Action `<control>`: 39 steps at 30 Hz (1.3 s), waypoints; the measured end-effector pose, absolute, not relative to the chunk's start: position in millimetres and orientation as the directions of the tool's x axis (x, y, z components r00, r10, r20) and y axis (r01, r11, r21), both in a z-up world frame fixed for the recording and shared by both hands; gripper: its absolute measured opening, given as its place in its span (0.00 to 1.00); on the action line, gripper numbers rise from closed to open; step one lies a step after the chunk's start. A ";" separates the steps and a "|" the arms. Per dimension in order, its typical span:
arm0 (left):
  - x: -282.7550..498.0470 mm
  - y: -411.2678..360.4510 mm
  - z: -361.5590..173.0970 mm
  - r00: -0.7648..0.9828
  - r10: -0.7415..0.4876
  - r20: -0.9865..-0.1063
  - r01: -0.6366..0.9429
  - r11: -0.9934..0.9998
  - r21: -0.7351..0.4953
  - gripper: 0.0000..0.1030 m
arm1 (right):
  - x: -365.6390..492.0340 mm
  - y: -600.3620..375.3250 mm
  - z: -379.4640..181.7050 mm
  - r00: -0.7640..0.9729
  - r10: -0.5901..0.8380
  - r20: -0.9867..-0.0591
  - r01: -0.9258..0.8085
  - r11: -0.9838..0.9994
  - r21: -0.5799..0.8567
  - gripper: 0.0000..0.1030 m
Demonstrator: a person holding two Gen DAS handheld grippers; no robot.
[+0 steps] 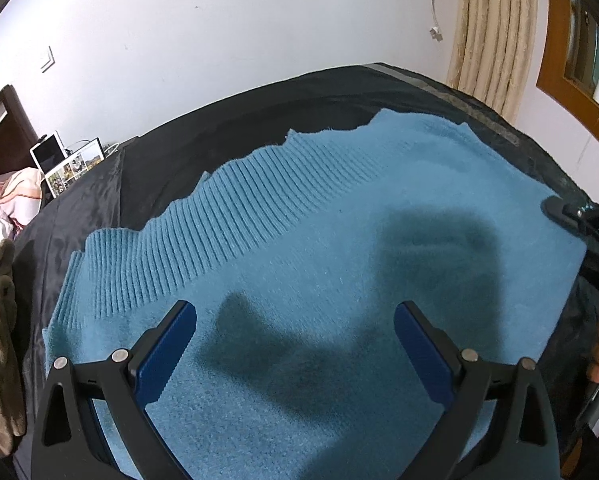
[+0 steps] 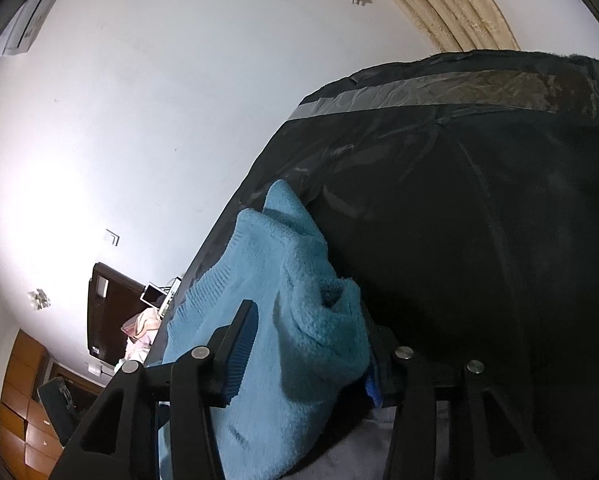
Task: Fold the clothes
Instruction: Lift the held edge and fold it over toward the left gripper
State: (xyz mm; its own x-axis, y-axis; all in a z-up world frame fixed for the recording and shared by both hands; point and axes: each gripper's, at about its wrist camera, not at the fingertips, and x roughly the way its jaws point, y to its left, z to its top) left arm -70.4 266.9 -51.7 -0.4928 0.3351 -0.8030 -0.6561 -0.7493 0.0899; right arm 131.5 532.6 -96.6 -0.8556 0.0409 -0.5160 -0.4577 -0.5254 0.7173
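sweater: blue knit sweater (image 1: 299,240) spread mostly flat on the dark cover (image 1: 139,168) of what looks like a bed, ribbed band at the far edge

left tongs: left tongs (image 1: 295,344) spread wide, hovering just over the middle of the sweater, gripping nothing

right tongs: right tongs (image 2: 311,356) have a bunched edge of the sweater sitting between them; can't tell if they're actually clamped on it yet

done so far: looks laid out, maybe already halved, hard to say

left to do: my guess, at least one more fold from the right edge
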 end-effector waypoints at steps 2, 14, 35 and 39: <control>-70.6 267.6 -53.7 -0.493 0.332 -0.804 -0.658 -0.747 0.094 0.97 | 129.2 531.0 -96.4 -0.847 0.048 -0.529 -0.468 -0.539 0.700 0.44; -89.9 279.8 -44.1 -0.326 0.430 -0.842 -0.694 -0.714 -0.095 0.97 | 121.4 500.6 -68.8 -0.842 0.143 -0.520 -0.448 -0.723 0.526 0.19; -120.1 469.7 -13.1 0.091 0.418 -0.904 -0.806 -0.502 -0.313 0.98 | 107.3 413.6 -35.7 -0.867 0.270 -0.419 -0.331 -0.940 0.079 0.19; -115.8 473.3 -18.6 0.049 0.362 -0.931 -0.838 -0.492 -0.235 0.98 | 103.5 388.3 -35.3 -0.876 0.273 -0.399 -0.286 -0.958 -0.028 0.19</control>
